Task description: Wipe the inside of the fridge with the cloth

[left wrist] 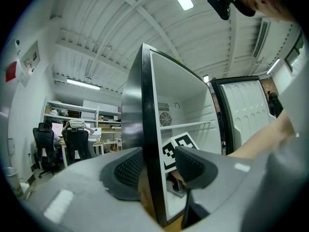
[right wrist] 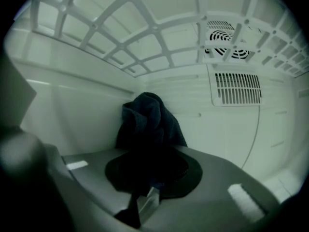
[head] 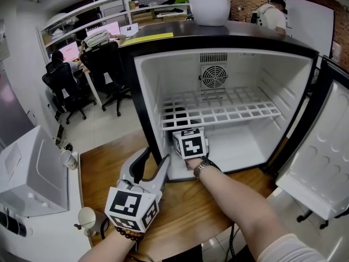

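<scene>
Cloth (right wrist: 150, 120) clenched in right claw (right wrist: 153, 167), bunched ahead of its tips, inside fridge (head: 283, 81), left claw (left wrist: 159, 166) released

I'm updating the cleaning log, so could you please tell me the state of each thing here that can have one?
Fridge door: swung wide open, to the right.
Wire shelf: seated in place inside the fridge.
Cloth: bunched up, clamped, beneath the wire shelf.
Right gripper: shut on the cloth.
Left gripper: jaws astride the front edge of the fridge's left wall; whether they press on it is unclear.
</scene>
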The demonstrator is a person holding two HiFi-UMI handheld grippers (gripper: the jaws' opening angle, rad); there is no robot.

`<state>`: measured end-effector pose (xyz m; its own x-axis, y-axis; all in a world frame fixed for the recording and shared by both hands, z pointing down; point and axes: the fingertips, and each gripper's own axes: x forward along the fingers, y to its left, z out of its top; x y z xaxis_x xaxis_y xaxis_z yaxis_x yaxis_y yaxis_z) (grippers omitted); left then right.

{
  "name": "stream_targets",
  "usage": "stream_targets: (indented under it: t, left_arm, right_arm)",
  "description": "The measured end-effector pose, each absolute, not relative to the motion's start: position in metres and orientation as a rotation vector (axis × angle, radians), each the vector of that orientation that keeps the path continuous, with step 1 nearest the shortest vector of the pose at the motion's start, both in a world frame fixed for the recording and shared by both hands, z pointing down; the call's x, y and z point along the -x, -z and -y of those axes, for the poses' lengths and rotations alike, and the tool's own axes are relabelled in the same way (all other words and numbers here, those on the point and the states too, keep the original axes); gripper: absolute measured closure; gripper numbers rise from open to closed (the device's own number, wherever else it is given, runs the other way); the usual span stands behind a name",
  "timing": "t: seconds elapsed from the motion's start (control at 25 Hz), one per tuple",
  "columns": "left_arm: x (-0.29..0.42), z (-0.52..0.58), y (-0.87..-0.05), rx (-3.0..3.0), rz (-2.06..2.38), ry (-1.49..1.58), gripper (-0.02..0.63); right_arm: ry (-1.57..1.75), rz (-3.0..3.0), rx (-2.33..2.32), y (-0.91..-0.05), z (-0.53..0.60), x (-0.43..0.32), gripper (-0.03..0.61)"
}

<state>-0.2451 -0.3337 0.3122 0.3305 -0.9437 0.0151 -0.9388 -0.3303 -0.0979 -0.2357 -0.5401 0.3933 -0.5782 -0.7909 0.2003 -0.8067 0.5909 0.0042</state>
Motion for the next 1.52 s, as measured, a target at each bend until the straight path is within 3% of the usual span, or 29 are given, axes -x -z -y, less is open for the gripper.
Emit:
stream_targets:
  t: [0.92, 1.52]
  left_arm:
    - [0.246, 0.335, -0.313, 2.484, -1.804, 0.115, 0.391]
    - [0.247, 0.335, -0.313, 2.475, -1.821, 0.087, 0.391]
  right_arm:
    - [-0.148, 2.543, -1.506, -0.394, 0.558, 0.165, 0.518]
    - [-0.225, 2.411, -1.703, -0.401, 0.579, 0.081, 0.518]
